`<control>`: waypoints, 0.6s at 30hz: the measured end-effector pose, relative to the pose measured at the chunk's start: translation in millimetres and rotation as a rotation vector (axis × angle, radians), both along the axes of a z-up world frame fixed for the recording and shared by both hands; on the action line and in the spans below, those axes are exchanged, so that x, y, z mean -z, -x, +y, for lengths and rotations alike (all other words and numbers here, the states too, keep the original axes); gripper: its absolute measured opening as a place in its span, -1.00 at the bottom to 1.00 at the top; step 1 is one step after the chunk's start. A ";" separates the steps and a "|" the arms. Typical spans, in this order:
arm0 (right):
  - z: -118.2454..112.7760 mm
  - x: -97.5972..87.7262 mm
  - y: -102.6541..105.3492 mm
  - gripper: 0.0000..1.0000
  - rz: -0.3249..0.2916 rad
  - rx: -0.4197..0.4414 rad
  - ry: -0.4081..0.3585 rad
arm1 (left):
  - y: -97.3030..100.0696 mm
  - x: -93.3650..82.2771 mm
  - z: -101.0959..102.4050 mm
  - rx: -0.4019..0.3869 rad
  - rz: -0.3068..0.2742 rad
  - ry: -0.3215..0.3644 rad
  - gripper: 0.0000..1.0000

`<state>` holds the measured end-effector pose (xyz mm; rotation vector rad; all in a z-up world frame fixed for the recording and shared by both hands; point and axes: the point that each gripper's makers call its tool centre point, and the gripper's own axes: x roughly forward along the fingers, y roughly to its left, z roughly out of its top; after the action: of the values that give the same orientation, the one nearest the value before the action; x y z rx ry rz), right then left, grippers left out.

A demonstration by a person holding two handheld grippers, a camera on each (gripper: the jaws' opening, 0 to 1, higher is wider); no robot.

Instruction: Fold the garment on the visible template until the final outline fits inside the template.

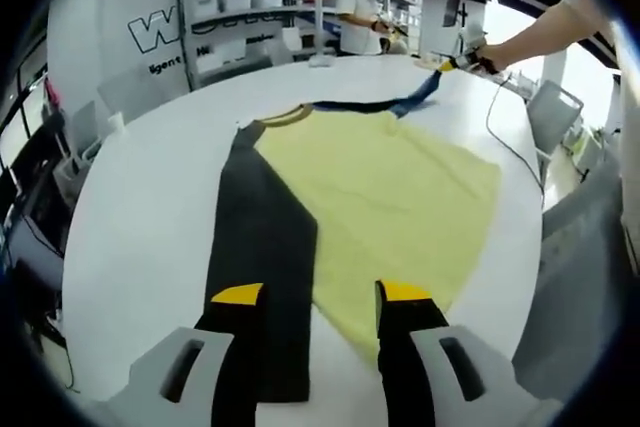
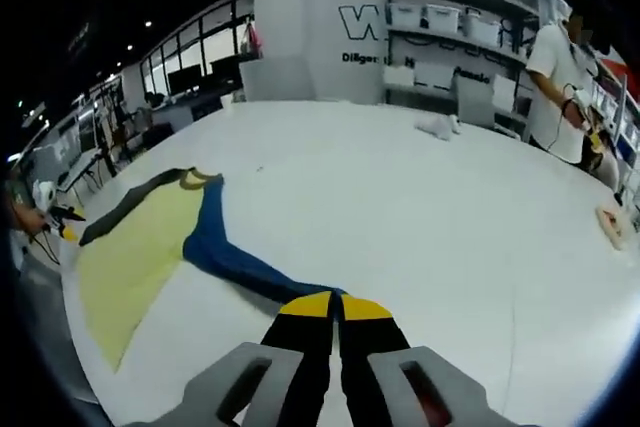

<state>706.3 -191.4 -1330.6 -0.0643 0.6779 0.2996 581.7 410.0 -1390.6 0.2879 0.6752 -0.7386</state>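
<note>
A yellow garment (image 1: 390, 197) lies flat on the white table (image 1: 150, 197), with a wide black part (image 1: 260, 247) along its left side. A blue sleeve (image 1: 420, 97) stretches out from its far edge. My left gripper (image 1: 320, 297) is open above the garment's near edge, one jaw over the black part and the other over the yellow. A person's hand holds my right gripper (image 1: 460, 62) at the sleeve's far tip. In the right gripper view, that gripper (image 2: 338, 305) is shut on the blue sleeve (image 2: 230, 257), which runs back to the yellow body (image 2: 140, 247). The left gripper (image 2: 55, 215) shows at the left edge.
A person (image 1: 355, 12) stands at shelves with white bins (image 1: 240, 7) beyond the table. A white crumpled cloth (image 2: 437, 125) and a small pale object (image 2: 612, 222) lie on the far table (image 2: 420, 207). A cable (image 1: 510, 137) trails over the table's right side near a chair (image 1: 555, 112).
</note>
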 end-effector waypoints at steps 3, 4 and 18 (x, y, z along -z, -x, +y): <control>-0.1 -5.4 0.2 -1.00 -0.004 0.007 -0.001 | -0.8 -1.1 -3.5 0.009 -0.006 0.001 -0.15; -0.6 -7.1 0.0 -1.00 -0.003 0.010 0.001 | -0.7 -1.4 -4.7 0.012 -0.007 0.004 -0.15; -30.8 12.7 15.4 -1.00 0.137 0.171 0.043 | 2.1 -7.5 -15.0 0.054 -0.036 -0.001 -0.07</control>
<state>690.9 -222.2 -1343.3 -0.0262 0.8207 0.1253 579.5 395.0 -1383.1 0.3210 0.6355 -0.7828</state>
